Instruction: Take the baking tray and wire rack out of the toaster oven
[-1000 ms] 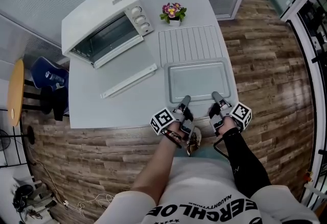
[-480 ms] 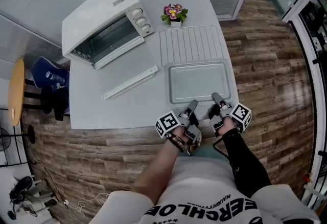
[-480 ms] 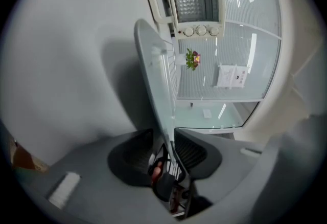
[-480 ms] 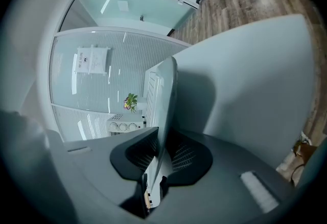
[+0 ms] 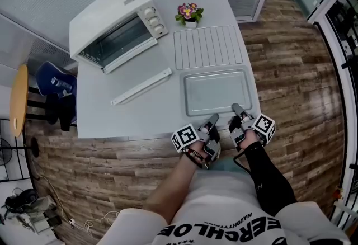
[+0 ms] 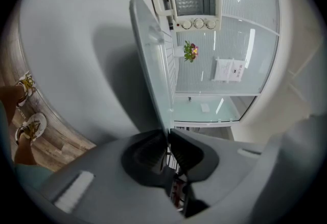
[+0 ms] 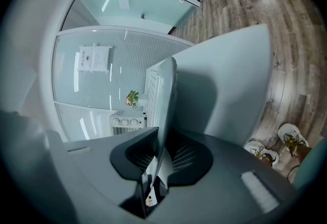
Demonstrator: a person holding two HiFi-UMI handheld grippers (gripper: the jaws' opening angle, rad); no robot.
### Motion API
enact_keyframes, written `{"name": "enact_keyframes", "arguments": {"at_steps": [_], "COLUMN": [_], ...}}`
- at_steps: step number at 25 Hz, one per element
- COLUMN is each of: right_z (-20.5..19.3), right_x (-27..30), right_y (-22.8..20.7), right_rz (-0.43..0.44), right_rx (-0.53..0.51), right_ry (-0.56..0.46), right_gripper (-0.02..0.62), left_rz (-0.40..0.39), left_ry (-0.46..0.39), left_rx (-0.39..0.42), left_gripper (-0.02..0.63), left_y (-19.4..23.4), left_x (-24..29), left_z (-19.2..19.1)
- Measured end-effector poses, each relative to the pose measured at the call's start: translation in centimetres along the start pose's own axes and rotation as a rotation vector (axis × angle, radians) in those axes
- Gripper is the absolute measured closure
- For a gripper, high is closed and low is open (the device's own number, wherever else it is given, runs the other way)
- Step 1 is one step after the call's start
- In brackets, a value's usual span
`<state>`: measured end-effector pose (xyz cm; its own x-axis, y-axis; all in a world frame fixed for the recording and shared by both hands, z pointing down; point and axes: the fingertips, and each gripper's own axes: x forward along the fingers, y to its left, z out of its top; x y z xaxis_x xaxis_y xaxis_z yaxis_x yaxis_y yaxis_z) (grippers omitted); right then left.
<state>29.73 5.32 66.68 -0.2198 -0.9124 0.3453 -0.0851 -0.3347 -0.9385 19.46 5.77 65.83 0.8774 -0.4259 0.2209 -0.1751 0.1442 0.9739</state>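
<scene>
Status: mostly done, going by the layout.

- Toaster oven (image 5: 112,14) sits at the far left of the table (image 5: 112,121), door down. What can be seen of the cavity through the opening looks empty.
- Wire rack (image 5: 208,47) lies flat on the table, to the right of the oven and just beside a small flower pot (image 5: 190,13).
- Baking tray (image 5: 217,92) lies in front of the rack, close to the table's near edge. Cannot tell if it rests fully on the table or is raised a little.
- A long white strip (image 5: 141,87) lies on the table left of the tray, apart from it.

Tongs:
- Right gripper (image 5: 236,108) is clamped on the tray's near rim; its own view shows the rim running deep between the pads.
- Left gripper (image 5: 213,119) has just been closing. The same rim sits between its pad tips, and they look pinched onto it, a shallower bite than on the right.

Remaining, as judged: both items are out of the oven, so only the final placing and release of the tray is left. Door not yet closed, if that is wanted.
</scene>
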Motion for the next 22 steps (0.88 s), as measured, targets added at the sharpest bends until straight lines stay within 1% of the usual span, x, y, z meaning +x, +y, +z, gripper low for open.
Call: {"name": "enact_keyframes", "arguments": {"at_steps": [2,4,6,7,14,18,22], "right_z": [-0.3,-0.7,-1.4,-1.6,-2.8,-4.2,-5.2], "right_x": [0.0,0.1,0.0,-0.2,-1.3,-2.3,-3.2], "right_y": [0.2,0.7,1.0,1.0,0.8,0.7,0.7], "right_rz": [-0.001,-0.003,-0.006,-0.005,0.005,0.039,0.074], "right_rx": [-0.042,-0.122,-0.185,-0.2,-0.228,-0.248,-0.268], "right_ry": [0.019,0.058,0.103,0.119,0.189,0.254,0.298], "right_gripper": [0.541,0.539,0.522,0.516,0.5,0.5,0.503], "left_rz": [-0.002,-0.011,-0.022,-0.026,-0.025,-0.016,-0.003], "left_ry": [-0.008,-0.025,-0.046,-0.055,-0.114,-0.145,-0.148], "left_rx": [-0.002,-0.001,-0.006,-0.012,-0.044,-0.058,-0.05], "left_gripper": [0.522,0.523,0.523,0.525,0.528,0.528,0.526], "left_y": [0.1,0.0,-0.1,0.0,0.3,0.6,0.7], "left_x": [-0.2,-0.5,-0.7,-0.8,-1.2,-1.5,-1.4], "left_z": [0.0,0.2,0.4,0.3,0.5,1.0,1.2]}}
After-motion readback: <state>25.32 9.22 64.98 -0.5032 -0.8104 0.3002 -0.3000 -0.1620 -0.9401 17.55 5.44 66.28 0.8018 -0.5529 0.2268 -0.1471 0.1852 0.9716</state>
